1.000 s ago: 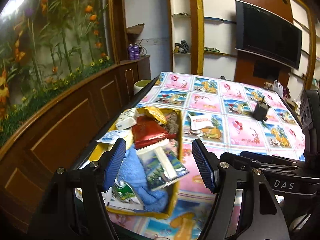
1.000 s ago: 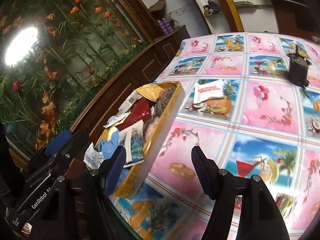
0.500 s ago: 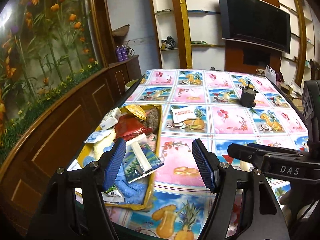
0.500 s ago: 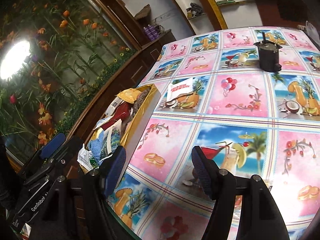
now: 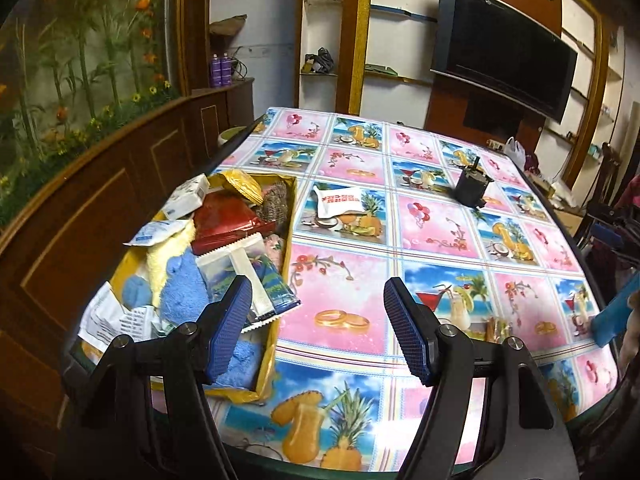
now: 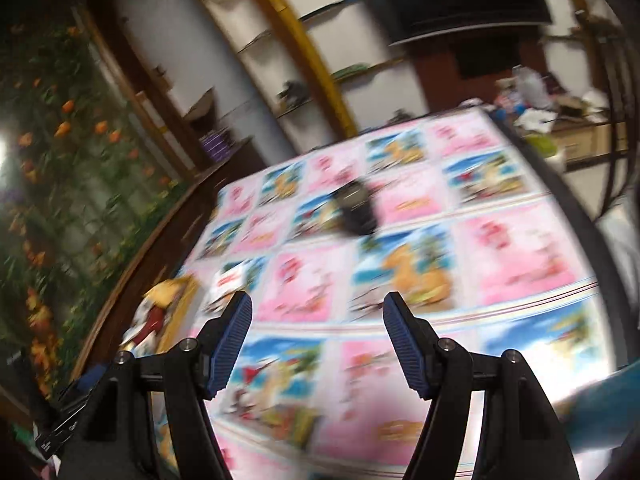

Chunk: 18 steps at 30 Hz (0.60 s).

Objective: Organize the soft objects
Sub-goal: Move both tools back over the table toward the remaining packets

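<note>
tongs: left gripper (image 5: pixel 318 326) and right gripper (image 6: pixel 316 338) both gape, holding nothing. beyond them, soft blue and yellow cloths (image 5: pixel 176 276) sit in the yellow cardboard box (image 5: pixel 290 216); 1 white packet (image 5: pixel 340 202) lies farther out on the tablecloth. next move likely: fetching it.

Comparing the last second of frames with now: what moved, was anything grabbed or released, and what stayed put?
The right gripper swung away from the yellow box toward the table's far right side; its view is now motion-blurred. In the left wrist view it has left the foreground. The left gripper only tilted slightly. Nothing was grabbed or released; both are open and empty. The box contents, white packet and black container stayed put.
</note>
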Available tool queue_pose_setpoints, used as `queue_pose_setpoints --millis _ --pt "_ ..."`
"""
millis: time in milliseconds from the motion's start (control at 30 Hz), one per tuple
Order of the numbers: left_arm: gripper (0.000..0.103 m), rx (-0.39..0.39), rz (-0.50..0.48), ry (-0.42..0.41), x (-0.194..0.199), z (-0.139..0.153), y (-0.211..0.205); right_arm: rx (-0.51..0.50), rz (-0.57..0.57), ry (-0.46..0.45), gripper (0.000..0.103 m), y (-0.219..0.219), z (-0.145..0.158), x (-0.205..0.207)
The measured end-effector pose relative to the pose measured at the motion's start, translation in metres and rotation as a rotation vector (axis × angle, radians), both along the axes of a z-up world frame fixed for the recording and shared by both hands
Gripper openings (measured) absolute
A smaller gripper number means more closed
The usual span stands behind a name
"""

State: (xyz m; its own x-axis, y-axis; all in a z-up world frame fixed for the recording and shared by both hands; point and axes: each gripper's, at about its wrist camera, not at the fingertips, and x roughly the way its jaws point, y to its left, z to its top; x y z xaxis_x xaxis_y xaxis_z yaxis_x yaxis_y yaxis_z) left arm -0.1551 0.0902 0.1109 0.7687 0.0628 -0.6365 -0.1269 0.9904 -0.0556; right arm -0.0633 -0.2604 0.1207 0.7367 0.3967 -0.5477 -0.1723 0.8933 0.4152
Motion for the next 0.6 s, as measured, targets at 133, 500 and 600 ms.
queue_pose_setpoints --millis 133,500,600 --pt "0.069 -0.037 -0.034 -0.002 0.003 -0.005 -0.002 -0.083 -0.108 0.009 0.071 -0.034 0.011 -0.005" --pt "0.069 -0.122 -0.034 0.061 0.014 -0.023 0.021 -0.071 -0.036 0.177 0.074 -0.002 -0.043 0.032" --pt "0.069 -0.165 0.007 0.061 0.018 -0.023 0.041 -0.108 0.094 0.234 0.073 0.041 -0.067 0.034"
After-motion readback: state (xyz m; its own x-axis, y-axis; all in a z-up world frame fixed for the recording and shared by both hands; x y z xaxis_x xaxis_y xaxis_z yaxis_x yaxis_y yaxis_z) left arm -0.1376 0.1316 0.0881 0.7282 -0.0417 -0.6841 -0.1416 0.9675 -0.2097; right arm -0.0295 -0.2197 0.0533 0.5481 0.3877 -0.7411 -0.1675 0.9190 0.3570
